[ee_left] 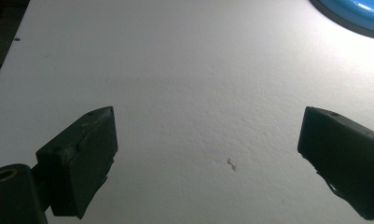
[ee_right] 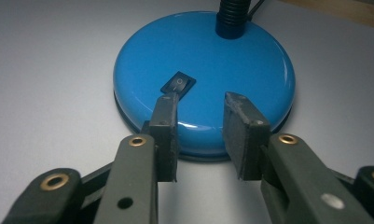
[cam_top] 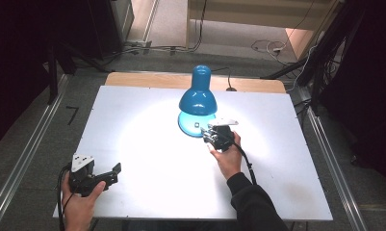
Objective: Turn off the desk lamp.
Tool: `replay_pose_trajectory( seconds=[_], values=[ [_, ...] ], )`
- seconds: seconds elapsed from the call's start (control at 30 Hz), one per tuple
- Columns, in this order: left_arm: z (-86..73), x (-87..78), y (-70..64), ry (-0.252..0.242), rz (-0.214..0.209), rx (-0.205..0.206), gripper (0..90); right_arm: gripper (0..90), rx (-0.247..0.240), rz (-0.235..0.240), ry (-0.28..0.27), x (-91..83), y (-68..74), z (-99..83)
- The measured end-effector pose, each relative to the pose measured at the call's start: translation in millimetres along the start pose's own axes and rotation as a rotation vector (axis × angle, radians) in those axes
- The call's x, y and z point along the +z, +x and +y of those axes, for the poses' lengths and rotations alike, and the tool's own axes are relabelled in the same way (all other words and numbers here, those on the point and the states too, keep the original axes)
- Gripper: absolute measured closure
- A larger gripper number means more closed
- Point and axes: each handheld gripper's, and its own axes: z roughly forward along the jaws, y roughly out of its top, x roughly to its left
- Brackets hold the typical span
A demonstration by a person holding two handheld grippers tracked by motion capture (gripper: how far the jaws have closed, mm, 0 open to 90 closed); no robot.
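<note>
A blue desk lamp [cam_top: 198, 98] stands lit at the back middle of the white table [cam_top: 133, 125], casting a bright pool on it. Its round base [ee_right: 208, 65] carries a black rocker switch [ee_right: 178, 84]. My right gripper [ee_right: 201, 100] hovers at the near edge of the base, jaws a little apart with nothing between them; one fingertip [ee_right: 167, 100] sits just at the switch. In the high view the right gripper [cam_top: 207, 132] is right in front of the base [cam_top: 188, 126]. My left gripper [cam_top: 114, 174] rests open at the table's front left, its jaws wide [ee_left: 208, 116] over bare table.
The lamp's base edge [ee_left: 357, 14] shows far off in the left gripper view. A black cord [cam_top: 229, 82] leaves the lamp over the wooden back edge [cam_top: 147, 79]. Metal rails [cam_top: 32, 154] flank the table, and cables [cam_top: 267, 47] lie on the floor behind.
</note>
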Motion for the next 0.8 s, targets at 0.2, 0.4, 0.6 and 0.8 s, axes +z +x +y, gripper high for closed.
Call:
replay_pose_trajectory(
  seconds=[0.2, 0.4, 0.6, 0.8],
  values=[
    [-0.3, -0.6, 1.2, 0.000, -0.003, -0.002, 5.5, 85.0, -0.019, 0.030, -0.010, 10.1, 6.4, 7.0],
    [-1.1, -1.0, 2.8, 0.001, -0.005, -0.007, 5.5, 88.0, -0.022, 0.029, -0.023, 21.2, 9.9, 9.3],
    [-1.3, -1.6, 3.4, 0.002, -0.008, -0.010, 5.5, 88.0, -0.024, 0.012, -0.034, 27.6, 10.5, 11.7],
    [-1.5, -2.3, 4.2, 0.002, -0.008, -0.011, 5.5, 88.0, -0.015, 0.009, -0.032, 30.7, 10.1, 12.6]
  ],
)
